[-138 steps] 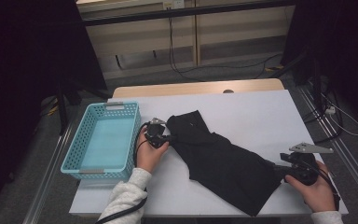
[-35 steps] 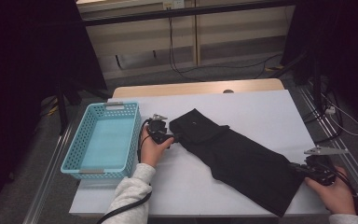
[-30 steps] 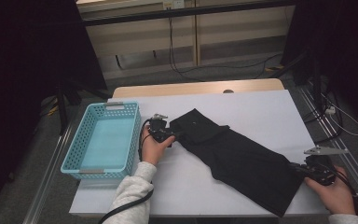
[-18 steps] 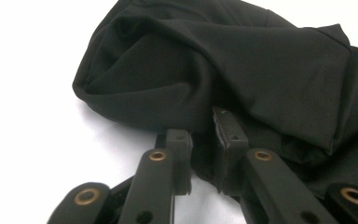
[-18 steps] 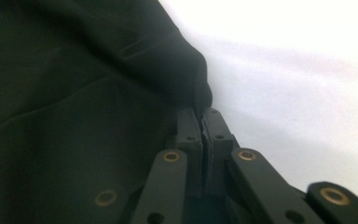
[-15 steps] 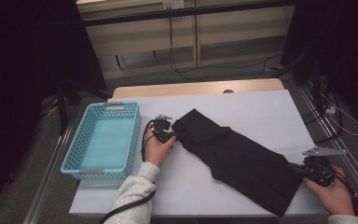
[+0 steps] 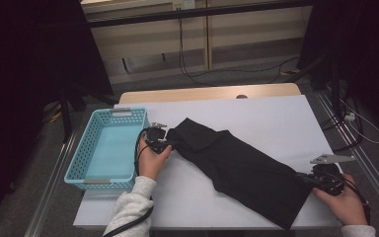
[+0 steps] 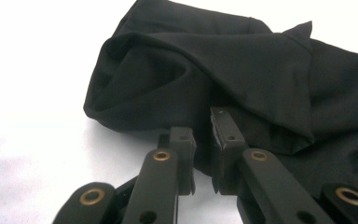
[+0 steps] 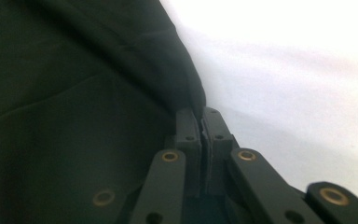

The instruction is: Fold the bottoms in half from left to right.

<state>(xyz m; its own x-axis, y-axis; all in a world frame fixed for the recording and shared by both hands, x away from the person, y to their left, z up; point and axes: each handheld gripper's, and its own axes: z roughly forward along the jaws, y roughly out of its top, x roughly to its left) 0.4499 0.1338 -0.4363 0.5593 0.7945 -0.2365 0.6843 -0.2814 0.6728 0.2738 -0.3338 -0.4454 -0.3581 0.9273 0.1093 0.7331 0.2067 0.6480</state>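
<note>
1. A black garment [image 7: 237, 165] is lying stretched in a long diagonal band across the white bench [image 7: 276, 118], running from the middle left down toward the near right corner.
2. Its far left end is bunching up in loose folds, with one flap folding over the top, as the left gripper view shows [image 8: 205, 79].
3. The left gripper [image 7: 164, 142] is sitting right at that bunched end, held in the person's left hand [image 7: 150, 160]; its jaws have just been closing and are now standing narrow with a slim gap, the tips resting against the cloth edge, though no fabric is visibly sitting between the pads.
4. The right gripper [image 7: 310, 180] is gripping the opposite, near right end of the garment; in the right gripper view [image 9: 201, 126] its jaws are pressing together on a thin edge of the cloth.
5. The person's right hand [image 7: 343, 202] is holding that gripper just beside the bench's right edge.
6. A light blue plastic basket [image 7: 81, 165] is standing on the left side of the bench, just beside the left hand.
</note>
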